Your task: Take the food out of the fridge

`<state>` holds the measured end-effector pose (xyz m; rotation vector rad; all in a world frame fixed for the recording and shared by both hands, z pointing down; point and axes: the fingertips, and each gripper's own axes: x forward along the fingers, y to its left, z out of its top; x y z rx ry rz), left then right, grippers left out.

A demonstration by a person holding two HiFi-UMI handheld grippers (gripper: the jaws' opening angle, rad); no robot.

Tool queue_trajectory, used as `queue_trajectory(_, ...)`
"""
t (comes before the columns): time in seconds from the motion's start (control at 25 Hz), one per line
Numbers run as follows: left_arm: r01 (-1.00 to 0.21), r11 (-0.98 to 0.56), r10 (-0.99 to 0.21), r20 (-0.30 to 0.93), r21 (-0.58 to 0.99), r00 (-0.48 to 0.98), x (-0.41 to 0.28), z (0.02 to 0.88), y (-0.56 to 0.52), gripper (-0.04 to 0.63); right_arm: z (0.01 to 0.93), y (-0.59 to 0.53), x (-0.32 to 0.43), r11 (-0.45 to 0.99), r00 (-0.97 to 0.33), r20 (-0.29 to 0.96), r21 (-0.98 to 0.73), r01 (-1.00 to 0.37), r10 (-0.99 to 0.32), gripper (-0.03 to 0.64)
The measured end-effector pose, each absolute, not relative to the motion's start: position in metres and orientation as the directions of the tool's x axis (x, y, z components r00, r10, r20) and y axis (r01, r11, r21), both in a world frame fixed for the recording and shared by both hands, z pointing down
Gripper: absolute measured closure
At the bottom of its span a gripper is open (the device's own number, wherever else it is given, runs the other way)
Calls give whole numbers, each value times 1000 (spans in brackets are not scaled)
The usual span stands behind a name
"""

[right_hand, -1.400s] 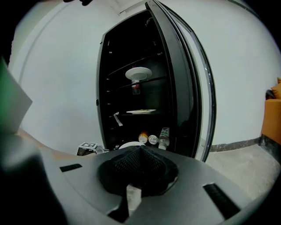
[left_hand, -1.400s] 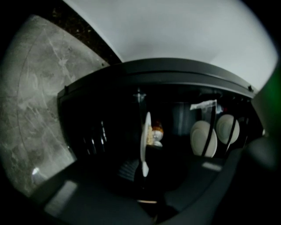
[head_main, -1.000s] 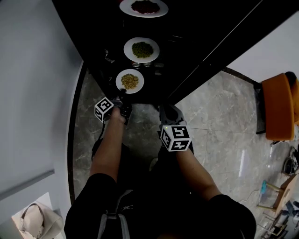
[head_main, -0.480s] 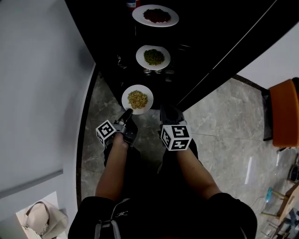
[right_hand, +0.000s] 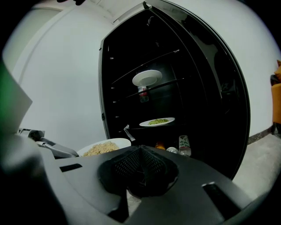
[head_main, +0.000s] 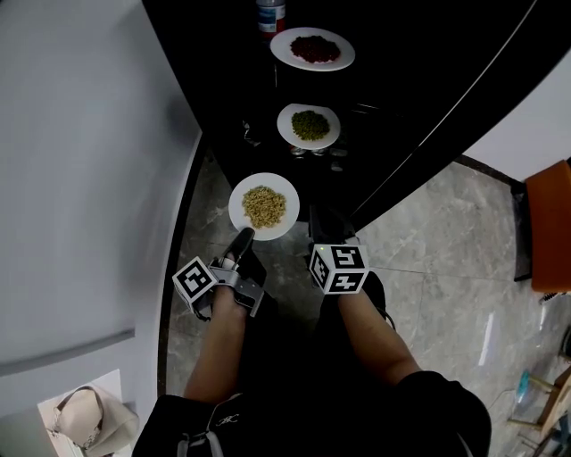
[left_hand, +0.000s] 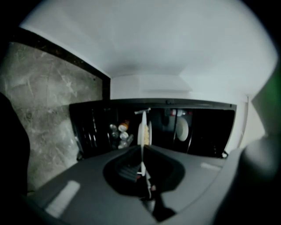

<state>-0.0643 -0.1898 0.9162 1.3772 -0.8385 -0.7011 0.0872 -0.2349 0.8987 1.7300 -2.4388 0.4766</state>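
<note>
A white plate of yellowish grain-like food point(head_main: 263, 206) is held by its near rim in the left gripper point(head_main: 243, 234). In the left gripper view the fingers are seen closed on the thin edge of that rim, with the plate running away from them edge-on. In the right gripper view the plate appears roughly level.

The plate is held in front of the open black fridge point(head_main: 428, 54), nearer the person than the two plates on the shelves. In the head view it is seen partly over the grey stone floor point(head_main: 428, 268).

The right gripper point(head_main: 326, 221) is held just beside the plate, on its right, and is not touching it. Its fingers are closed together, and nothing is gripped between them.

Inside the fridge, a white plate of green food point(head_main: 309, 125) is seen on a shelf. A white plate of dark red food point(head_main: 312, 48) is seen on a higher shelf. A bottle point(head_main: 270, 13) is seen close by the red plate. A few cans point(head_main: 314, 153) are seen low in the fridge, below the green plate.

A white wall is seen on the left of the fridge. An orange chair point(head_main: 549, 223) is partly seen at the right edge of the head view, well apart from the fridge. A pale handbag point(head_main: 85, 419) is seen at the lower left.
</note>
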Motion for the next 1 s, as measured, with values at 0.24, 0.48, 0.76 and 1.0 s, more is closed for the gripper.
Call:
queue_trajectory(0.24, -45, 69, -824, 83, 997, 561, -62, 863, -185, 584, 861, -238, 76, 304, -353, 278, -204, -930, -893, 618)
queue_trajectory(0.48, -33, 174, -805, 161, 984, 571, -68, 776, -153, 584, 763, -221, 75, 293, -363, 314, -250, -923, -877, 618)
queue_trajectory(0.76, -36, 162, -821, 155, 986, 549, -86, 609, -139, 584, 606, -203, 76, 292, -348, 342, -205, -934, -873, 618)
queue_trajectory(1.0, -38, 118, -817, 119, 992, 565, -81, 467, -127, 584, 473, -183, 87, 278, -330, 327, -197, -940, -886, 618)
